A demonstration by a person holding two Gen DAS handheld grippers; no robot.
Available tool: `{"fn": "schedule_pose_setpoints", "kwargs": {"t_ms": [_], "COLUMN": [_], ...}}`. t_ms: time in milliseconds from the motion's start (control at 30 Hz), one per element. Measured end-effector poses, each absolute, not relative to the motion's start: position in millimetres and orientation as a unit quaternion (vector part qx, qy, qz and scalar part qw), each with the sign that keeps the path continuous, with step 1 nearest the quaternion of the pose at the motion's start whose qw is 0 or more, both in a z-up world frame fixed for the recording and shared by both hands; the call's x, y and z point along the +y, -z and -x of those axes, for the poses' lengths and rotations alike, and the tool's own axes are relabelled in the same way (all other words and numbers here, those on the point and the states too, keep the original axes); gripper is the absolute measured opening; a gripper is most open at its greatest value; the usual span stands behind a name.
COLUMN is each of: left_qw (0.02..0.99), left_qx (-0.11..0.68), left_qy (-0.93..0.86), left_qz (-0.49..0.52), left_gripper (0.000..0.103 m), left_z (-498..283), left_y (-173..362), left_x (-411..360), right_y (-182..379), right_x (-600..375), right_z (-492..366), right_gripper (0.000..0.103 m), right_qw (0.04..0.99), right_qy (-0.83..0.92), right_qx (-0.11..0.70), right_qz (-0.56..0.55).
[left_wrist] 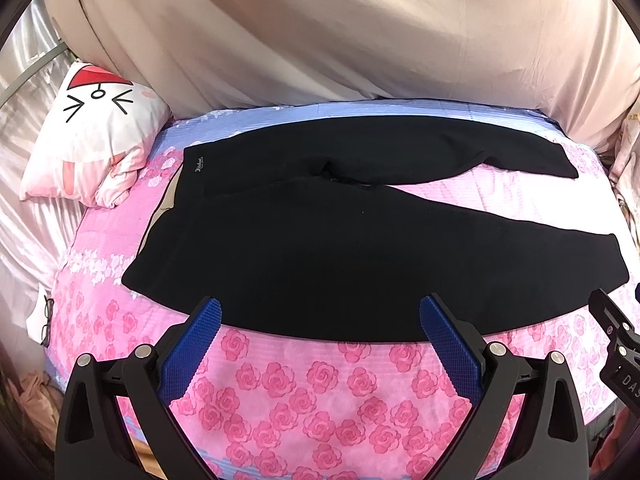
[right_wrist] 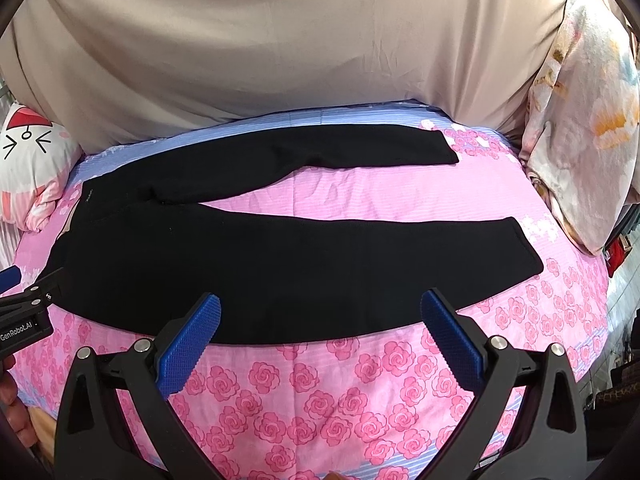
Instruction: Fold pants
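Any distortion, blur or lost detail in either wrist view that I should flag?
Left wrist view: strong fisheye bowing with dark corners; the black pants show almost no fabric detail. Right wrist view: same bowing; the bedspread is sharp, while the floral pillow looks washed out.

We see the pants (left_wrist: 304,240) as matt black cloth, smooth and lint-free. The bed cover (left_wrist: 304,392) is thin quilted cloth with a printed rose pattern. At 12 o'clock, the beige sheet (left_wrist: 320,40) shows a soft sheen. The gripper pads (left_wrist: 192,350) are blue textured rubber on matt black plastic frames with bright metal pins.
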State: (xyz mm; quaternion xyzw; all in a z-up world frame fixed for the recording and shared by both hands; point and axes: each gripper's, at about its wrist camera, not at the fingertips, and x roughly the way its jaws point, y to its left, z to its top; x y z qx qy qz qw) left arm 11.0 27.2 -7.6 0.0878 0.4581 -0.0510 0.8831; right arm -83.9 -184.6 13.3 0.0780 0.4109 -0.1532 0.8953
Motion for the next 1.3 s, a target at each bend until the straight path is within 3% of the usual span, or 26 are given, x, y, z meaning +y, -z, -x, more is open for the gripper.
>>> {"fn": "schedule_pose_setpoints", "kwargs": {"t_ms": [167, 333, 600, 667, 733, 1067, 1200, 1267, 1300], "left_qw": [0.884, 0.874, 0.89, 0.889, 0.892, 0.881, 0.883, 0.883, 0.882], "left_qx": [0.454, 0.481, 0.452, 0.455, 0.449, 0.464, 0.458, 0.457, 0.46], "left_qy": [0.057, 0.056, -0.019, -0.035, -0.036, -0.037, -0.045, -0.055, -0.056], "left_qz": [-0.093, -0.041, -0.052, -0.037, -0.023, -0.085, -0.095, -0.094, -0.087], "left_gripper": [0.098, 0.098, 0.098, 0.097, 0.097, 0.098, 0.098, 0.098, 0.098], "left_z": [-30, -111, -250, -271, -285, -326, -347, -358, -366], "left_y": [8, 19, 60, 74, 84, 105, 100, 98, 98], "left_x": [34, 69, 111, 121, 126, 123, 149, 169, 182], "right_y": [-16, -20, 66, 81, 98, 120, 118, 115, 114], "right_x": [-214, -308, -518, -547, -564, -573, -568, -563, -557], "right_z": [69, 5, -146, -164, -184, -234, -239, -241, -247], "right_gripper": [0.098, 0.098, 0.098, 0.092, 0.084, 0.085, 0.067, 0.045, 0.04], "right_qw": [0.9, 0.899, 0.853, 0.851, 0.845, 0.849, 0.859, 0.863, 0.863], "right_qy": [0.14, 0.179, 0.187, 0.191, 0.182, 0.158, 0.144, 0.125, 0.122], "right_qx": [0.405, 0.396, 0.459, 0.457, 0.474, 0.487, 0.476, 0.474, 0.474], "right_qz": [-0.082, -0.06, -0.16, -0.172, -0.167, -0.135, -0.127, -0.123, -0.122]}}
